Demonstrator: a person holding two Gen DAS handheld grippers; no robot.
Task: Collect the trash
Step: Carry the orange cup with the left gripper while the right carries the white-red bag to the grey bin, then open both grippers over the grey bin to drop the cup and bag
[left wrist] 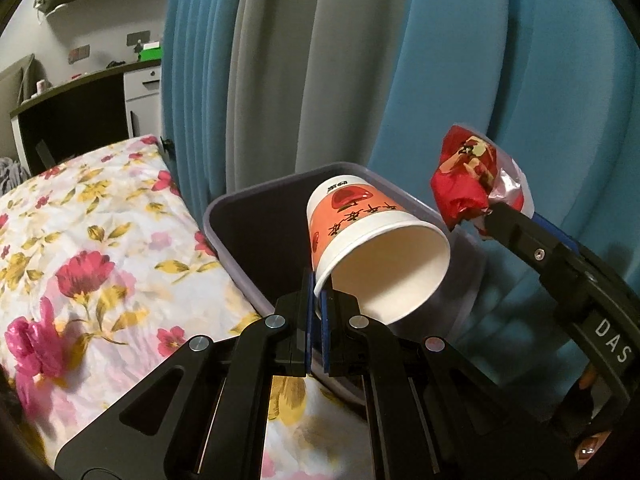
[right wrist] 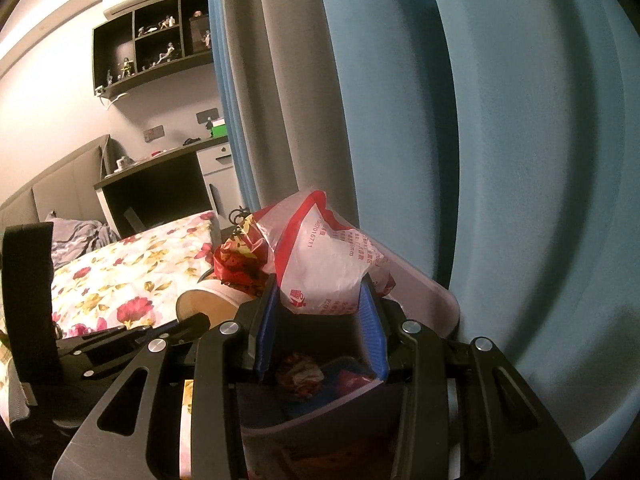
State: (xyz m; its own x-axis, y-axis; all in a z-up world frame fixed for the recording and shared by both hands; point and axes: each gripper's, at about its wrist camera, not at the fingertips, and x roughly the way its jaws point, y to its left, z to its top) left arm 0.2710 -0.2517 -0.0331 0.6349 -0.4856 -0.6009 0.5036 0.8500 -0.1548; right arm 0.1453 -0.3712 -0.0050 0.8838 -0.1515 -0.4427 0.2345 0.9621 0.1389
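My left gripper [left wrist: 318, 290] is shut on the rim of an orange and white paper cup [left wrist: 360, 232], held tilted over a purple-grey trash bin [left wrist: 224, 224]. My right gripper [right wrist: 320, 300] is shut on a crumpled red and white plastic wrapper [right wrist: 320, 256], held above the same bin [right wrist: 424, 280]. The wrapper also shows in the left wrist view [left wrist: 472, 176], to the right of the cup. The cup's rim shows in the right wrist view [right wrist: 208, 300]. Crumpled trash [right wrist: 300, 376] lies at the bottom of the bin.
The bin stands between a bed with a floral cover [left wrist: 88, 248] and blue and grey curtains [left wrist: 440, 60]. A dark desk with a white cabinet [left wrist: 96, 104] and wall shelves [right wrist: 152, 48] are at the far left.
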